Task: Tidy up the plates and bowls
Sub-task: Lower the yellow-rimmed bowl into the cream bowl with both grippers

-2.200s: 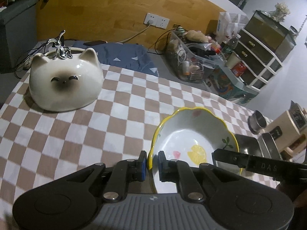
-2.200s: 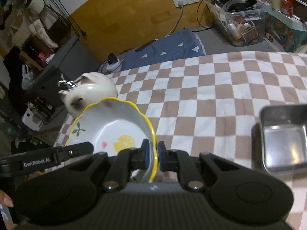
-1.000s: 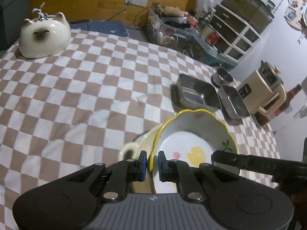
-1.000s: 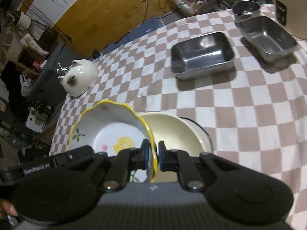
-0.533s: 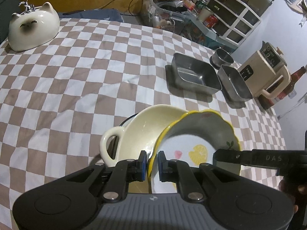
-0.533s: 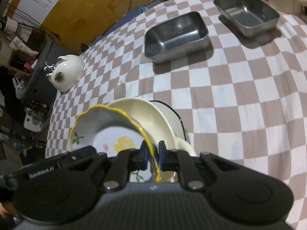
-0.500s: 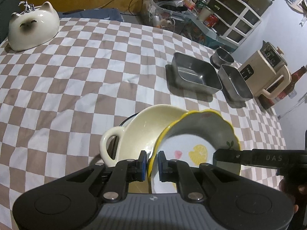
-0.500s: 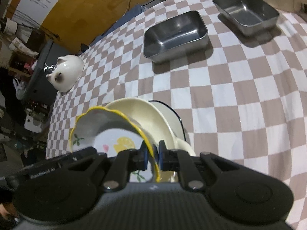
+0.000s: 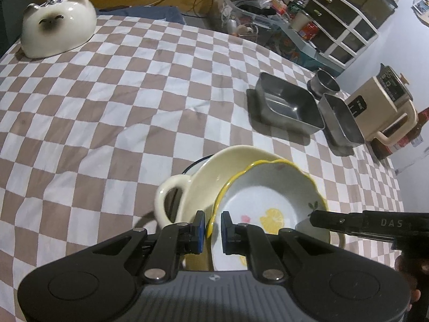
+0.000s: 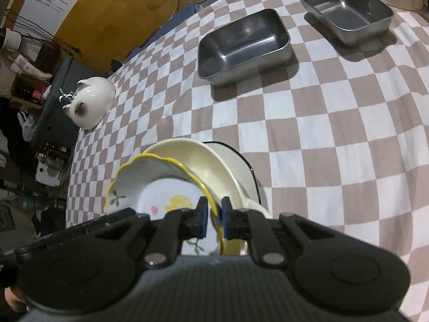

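Gripping the yellow-rimmed bowl (image 9: 270, 187) from opposite sides, both tongs are closed narrow on its scalloped rim; left tongs (image 9: 213, 232) pinch the near-left edge, right tongs (image 10: 213, 216) pinch the edge on the other side, blue pads against the rim on each; right tool's black body crosses the lower right of the left view. Bowl sits tilted, partly inside the cream dish (image 9: 214, 171), which has a loop handle (image 9: 167, 201) on its left; under the dish a white plate (image 10: 238, 166) with dark rim shows at its far edge; whether the bowl's base touches the dish cannot be told. Stack stands on the checked surface (image 9: 107, 112), near its front edge. Two steel trays (image 10: 244, 45) (image 10: 346, 10) lie well apart from the stack, further back and right; a steel cup (image 9: 323, 83) just behind them; beige kettle (image 9: 383, 104) beside the right tray. Cat-shaped ceramic (image 9: 57, 35) at far-left corner.
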{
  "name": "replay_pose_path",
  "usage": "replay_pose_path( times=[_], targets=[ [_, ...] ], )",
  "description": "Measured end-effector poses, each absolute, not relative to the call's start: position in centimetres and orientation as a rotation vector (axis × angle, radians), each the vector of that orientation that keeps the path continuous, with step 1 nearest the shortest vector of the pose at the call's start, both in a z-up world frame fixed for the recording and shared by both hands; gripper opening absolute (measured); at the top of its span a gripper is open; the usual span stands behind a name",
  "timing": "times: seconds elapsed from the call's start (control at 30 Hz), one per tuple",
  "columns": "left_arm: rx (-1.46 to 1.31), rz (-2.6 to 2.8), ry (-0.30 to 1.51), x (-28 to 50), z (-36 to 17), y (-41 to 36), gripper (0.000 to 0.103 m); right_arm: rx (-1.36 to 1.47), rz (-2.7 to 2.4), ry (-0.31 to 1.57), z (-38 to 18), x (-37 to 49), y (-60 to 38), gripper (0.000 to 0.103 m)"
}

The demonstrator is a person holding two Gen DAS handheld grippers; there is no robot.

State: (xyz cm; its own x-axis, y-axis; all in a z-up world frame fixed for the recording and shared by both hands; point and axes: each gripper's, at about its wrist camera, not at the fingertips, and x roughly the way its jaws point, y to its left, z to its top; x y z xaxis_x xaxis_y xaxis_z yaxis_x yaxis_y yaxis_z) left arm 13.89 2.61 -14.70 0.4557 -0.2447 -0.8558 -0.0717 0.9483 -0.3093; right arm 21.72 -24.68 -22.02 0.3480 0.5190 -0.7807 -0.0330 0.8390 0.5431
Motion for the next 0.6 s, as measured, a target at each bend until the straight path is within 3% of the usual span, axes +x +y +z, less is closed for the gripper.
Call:
replay_pose_path(
  times=[0.6],
  targets=[
    [-0.335, -0.103, 1.104, 13.62, -15.23, 3.08, 0.013, 0.469, 0.352, 1.174, -22.23, 21.48, -24.26, 0.012]
  ],
)
